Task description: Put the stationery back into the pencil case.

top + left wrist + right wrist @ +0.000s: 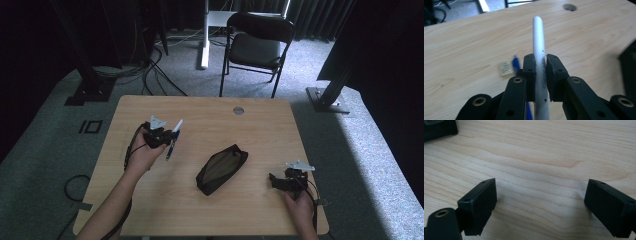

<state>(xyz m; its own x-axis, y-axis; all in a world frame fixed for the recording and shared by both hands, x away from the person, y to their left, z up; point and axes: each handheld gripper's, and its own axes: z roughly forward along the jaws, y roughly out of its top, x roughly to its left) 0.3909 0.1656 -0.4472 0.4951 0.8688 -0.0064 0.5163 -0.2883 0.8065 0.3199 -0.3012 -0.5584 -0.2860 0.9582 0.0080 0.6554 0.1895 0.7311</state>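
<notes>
White pen [539, 47] with blue cap end, dark lettering along barrel, is sitting clamped mid-barrel, raised off the table's left half, tilting: white end pointing up and far, blue end [170, 150] hanging down and near.

A white pen [539, 47] with black lettering and a blue end sits between black jaws. Table [150, 210]: pale wood grain. Pouch [221, 168] at 5 o'clock: black mesh. Chair [257, 42]: black.
</notes>
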